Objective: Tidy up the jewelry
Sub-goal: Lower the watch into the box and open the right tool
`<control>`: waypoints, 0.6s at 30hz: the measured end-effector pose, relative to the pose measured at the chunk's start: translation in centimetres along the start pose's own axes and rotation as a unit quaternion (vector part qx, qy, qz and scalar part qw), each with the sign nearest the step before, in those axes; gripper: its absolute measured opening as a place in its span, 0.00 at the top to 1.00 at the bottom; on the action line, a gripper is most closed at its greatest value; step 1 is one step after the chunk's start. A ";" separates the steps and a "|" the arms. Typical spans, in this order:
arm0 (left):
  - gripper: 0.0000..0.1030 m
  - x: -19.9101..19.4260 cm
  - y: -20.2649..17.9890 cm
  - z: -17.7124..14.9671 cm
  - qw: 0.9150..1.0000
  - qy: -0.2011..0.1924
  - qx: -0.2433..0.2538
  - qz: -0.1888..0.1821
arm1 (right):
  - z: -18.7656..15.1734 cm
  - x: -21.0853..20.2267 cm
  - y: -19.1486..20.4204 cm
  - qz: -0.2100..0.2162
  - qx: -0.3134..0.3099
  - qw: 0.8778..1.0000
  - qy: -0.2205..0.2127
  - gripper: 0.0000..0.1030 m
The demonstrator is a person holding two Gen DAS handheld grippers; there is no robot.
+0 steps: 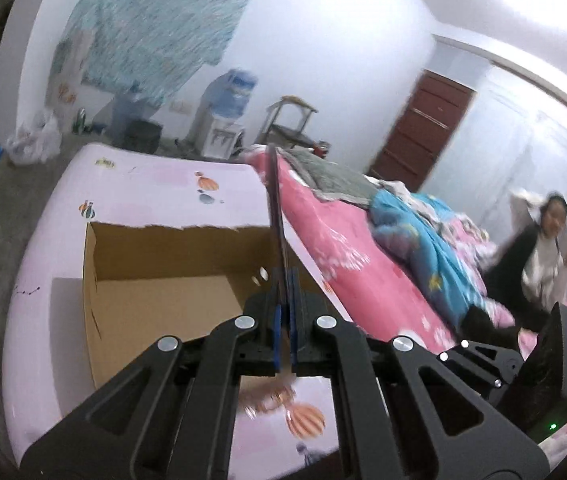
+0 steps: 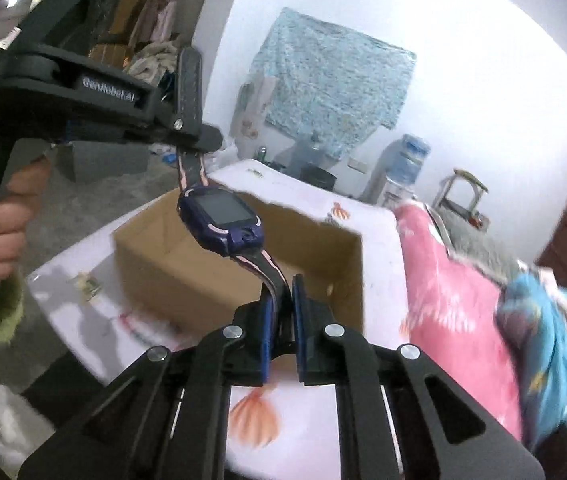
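A purple and pink smartwatch [image 2: 221, 220] hangs stretched between both grippers above an open cardboard box [image 2: 187, 264]. My right gripper [image 2: 282, 292] is shut on the lower strap end. My left gripper [image 2: 191, 136] is shut on the upper strap, seen at the upper left of the right wrist view. In the left wrist view the left gripper [image 1: 284, 280] pinches the strap [image 1: 275, 208] edge-on, above the box [image 1: 155, 292]. The right gripper's body [image 1: 539, 356] shows at the right edge.
The box sits on a white table with cartoon prints [image 1: 155, 176]. A bed with pink and blue bedding [image 1: 383, 252] lies to the right, with a person [image 1: 543, 248] on it. A water dispenser [image 1: 227, 108] and a brown door [image 1: 423, 128] stand behind.
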State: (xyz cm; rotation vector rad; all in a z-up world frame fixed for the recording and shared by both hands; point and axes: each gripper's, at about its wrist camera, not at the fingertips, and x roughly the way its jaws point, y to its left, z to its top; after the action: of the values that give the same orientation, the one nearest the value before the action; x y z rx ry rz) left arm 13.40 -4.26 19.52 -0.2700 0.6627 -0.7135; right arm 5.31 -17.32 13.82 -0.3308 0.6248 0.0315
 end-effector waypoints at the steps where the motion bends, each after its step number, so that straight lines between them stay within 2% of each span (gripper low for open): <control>1: 0.98 1.3 1.0 0.9 1.000 0.007 -0.008 0.009 | 0.9 1.6 -0.4 0.009 -0.011 1.000 0.012 0.92; 3: 0.98 4.0 3.0 2.2 0.999 0.023 -0.021 0.032 | 2.4 4.9 -1.4 0.037 -0.035 0.998 0.042 0.93; 7: 0.98 8.9 6.9 3.4 0.994 0.067 -0.031 0.079 | 4.8 13.6 -2.6 0.094 -0.061 0.985 0.135 0.93; 10: 0.97 12.0 9.4 3.8 0.987 0.102 -0.039 0.114 | 5.9 18.1 -2.6 0.108 -0.076 0.976 0.172 0.93; 11: 0.94 12.9 10.1 3.8 0.985 0.111 -0.036 0.130 | 5.9 19.5 -2.5 0.107 -0.086 0.974 0.183 0.93; 13: 0.69 14.0 11.3 3.5 0.979 0.138 -0.034 0.144 | 5.4 22.9 -2.1 0.103 -0.111 0.963 0.225 0.90; 15: 0.54 14.6 12.2 3.3 0.975 0.157 -0.040 0.151 | 4.4 25.0 -1.7 0.087 -0.139 0.952 0.258 0.87; 17: 0.49 14.0 12.4 3.1 0.975 0.155 -0.043 0.151 | 3.2 25.4 -1.4 0.076 -0.149 0.947 0.276 0.76; 18: 0.44 13.7 12.4 2.9 0.975 0.156 -0.042 0.153 | 2.6 25.6 -1.4 0.077 -0.147 0.943 0.288 0.75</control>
State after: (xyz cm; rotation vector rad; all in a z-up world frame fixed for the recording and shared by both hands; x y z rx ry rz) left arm 29.36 -4.43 9.83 -0.1275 1.0115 -0.4337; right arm 27.81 -19.66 1.40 -0.5884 1.2335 0.1847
